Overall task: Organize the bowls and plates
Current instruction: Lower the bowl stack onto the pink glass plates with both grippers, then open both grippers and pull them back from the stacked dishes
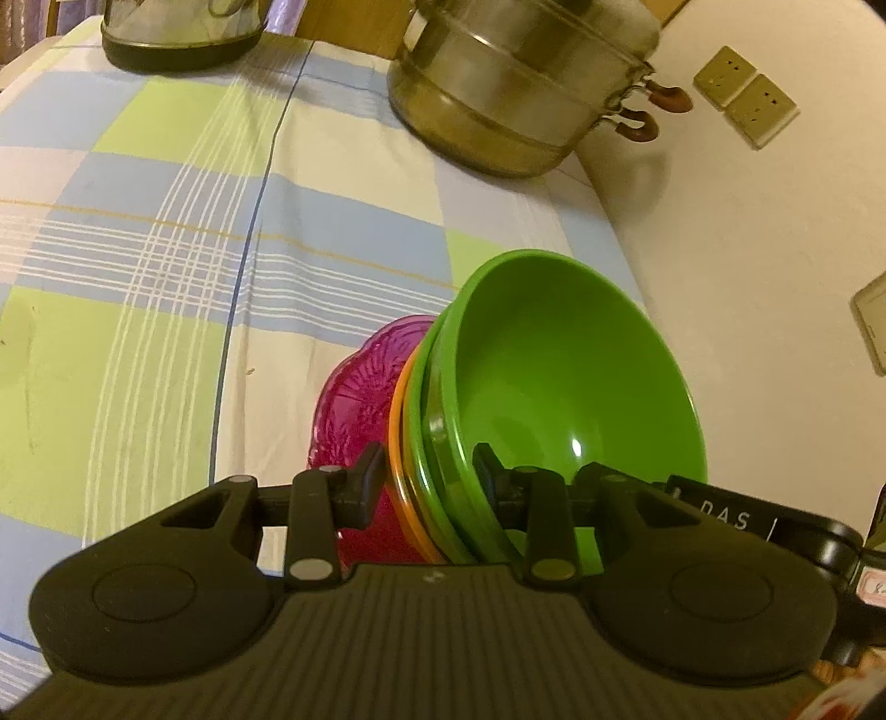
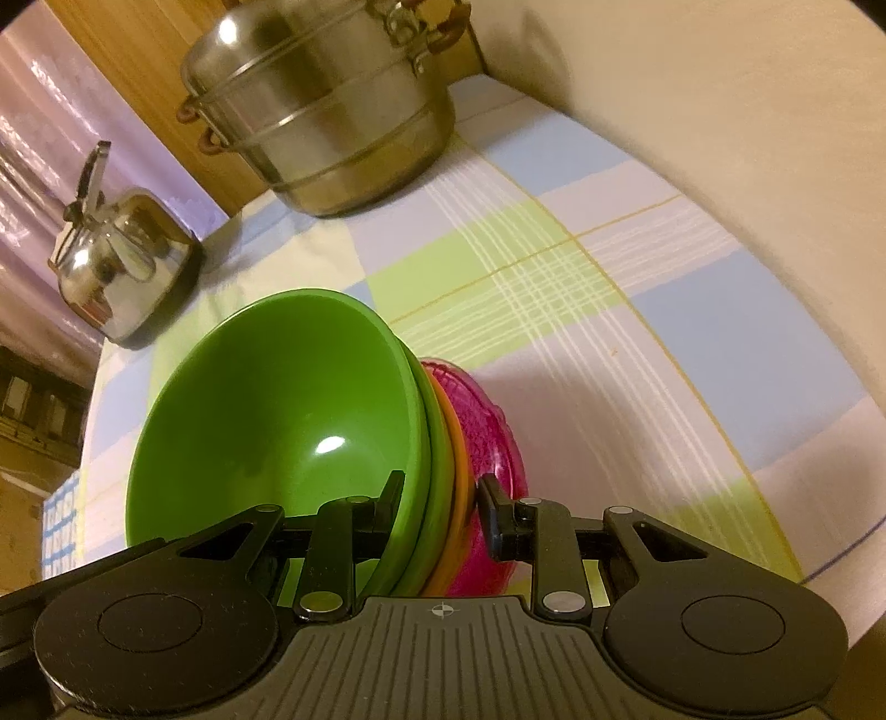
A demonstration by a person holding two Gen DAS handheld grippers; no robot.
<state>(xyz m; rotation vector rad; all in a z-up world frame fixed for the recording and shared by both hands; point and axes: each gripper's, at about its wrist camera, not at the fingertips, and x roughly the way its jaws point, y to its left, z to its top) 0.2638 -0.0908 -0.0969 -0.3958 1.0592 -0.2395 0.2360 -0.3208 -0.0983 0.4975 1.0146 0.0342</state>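
Checked tablecloth (image 1: 166,221); both hand-held grippers, left (image 1: 429,471) and right (image 2: 440,493), clamped across nested bowl stack (image 1: 554,376) rims.

Opposite close wrist views, shared bowl stack (image 1: 554,387)

Kettle (image 1: 183,33) top cut off; pink dish (image 2: 493,443) mostly hidden.
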